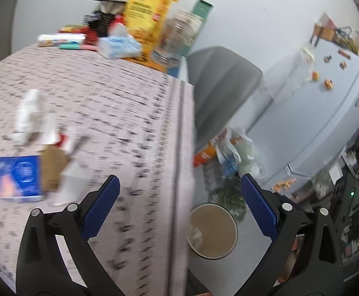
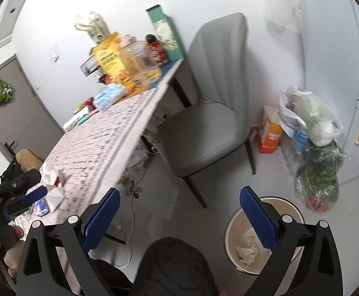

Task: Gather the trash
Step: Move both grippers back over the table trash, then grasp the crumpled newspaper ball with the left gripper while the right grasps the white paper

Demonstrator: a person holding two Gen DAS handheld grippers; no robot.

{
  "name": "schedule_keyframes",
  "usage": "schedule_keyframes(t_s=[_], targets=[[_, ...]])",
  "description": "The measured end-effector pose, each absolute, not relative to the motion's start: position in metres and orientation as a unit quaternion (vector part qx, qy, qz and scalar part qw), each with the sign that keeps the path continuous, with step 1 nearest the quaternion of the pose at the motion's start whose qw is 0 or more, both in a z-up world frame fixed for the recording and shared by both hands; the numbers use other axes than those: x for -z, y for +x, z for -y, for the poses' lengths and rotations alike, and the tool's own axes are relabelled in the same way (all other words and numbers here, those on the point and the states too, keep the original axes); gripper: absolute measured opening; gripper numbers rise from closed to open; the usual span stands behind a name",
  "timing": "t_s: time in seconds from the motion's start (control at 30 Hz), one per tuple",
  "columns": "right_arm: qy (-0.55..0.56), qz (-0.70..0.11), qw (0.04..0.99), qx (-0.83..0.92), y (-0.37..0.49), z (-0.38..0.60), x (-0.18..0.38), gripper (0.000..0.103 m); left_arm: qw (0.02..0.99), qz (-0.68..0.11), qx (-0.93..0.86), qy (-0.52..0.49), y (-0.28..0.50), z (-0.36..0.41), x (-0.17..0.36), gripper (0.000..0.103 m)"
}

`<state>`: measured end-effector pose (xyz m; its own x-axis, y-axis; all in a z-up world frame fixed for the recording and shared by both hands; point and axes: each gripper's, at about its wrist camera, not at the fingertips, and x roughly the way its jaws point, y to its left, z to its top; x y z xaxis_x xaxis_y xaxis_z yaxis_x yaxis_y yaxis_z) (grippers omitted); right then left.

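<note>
Both grippers, left and right, gape wide and empty above the round beige bin; crumpled white tissue, light and soft, waits on the patterned tablecloth, best pinched mid-wad.

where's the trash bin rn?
The trash bin stands on the floor by the table's edge, lower right in the right wrist view, in front of the grey chair, crumpled paper inside.
</note>
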<state>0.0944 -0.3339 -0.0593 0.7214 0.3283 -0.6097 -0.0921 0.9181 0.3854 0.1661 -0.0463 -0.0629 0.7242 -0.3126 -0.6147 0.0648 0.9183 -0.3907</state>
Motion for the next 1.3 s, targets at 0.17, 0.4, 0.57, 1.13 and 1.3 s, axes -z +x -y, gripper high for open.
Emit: schedule_keyframes(t_s=[0.17,0.4,0.57,1.13,1.3], targets=[[0.141,-0.351,0.913,-0.151,0.098,0.292,0.043,0.095,0.918,-0.333,0.075,-0.202,0.143,-0.001,0.058,0.097],[0.112,-0.348,0.911,-0.19,0.099,0.234,0.028,0.095,0.922,-0.31,0.034,-0.231,0.113,-0.056,0.058,0.097],[0.091,-0.354,0.907,-0.212,0.098,0.199,0.024,0.095,0.917,-0.296,0.013,-0.267,0.095,-0.098,0.066,0.097],[0.041,-0.371,0.882,-0.287,0.099,0.103,0.028,0.091,0.916,-0.291,-0.109,-0.254,0.074,-0.215,0.079,0.097],[0.032,-0.394,0.867,-0.304,0.108,0.076,0.042,0.082,0.904,-0.311,-0.126,-0.263,0.081,-0.232,0.099,0.097]])
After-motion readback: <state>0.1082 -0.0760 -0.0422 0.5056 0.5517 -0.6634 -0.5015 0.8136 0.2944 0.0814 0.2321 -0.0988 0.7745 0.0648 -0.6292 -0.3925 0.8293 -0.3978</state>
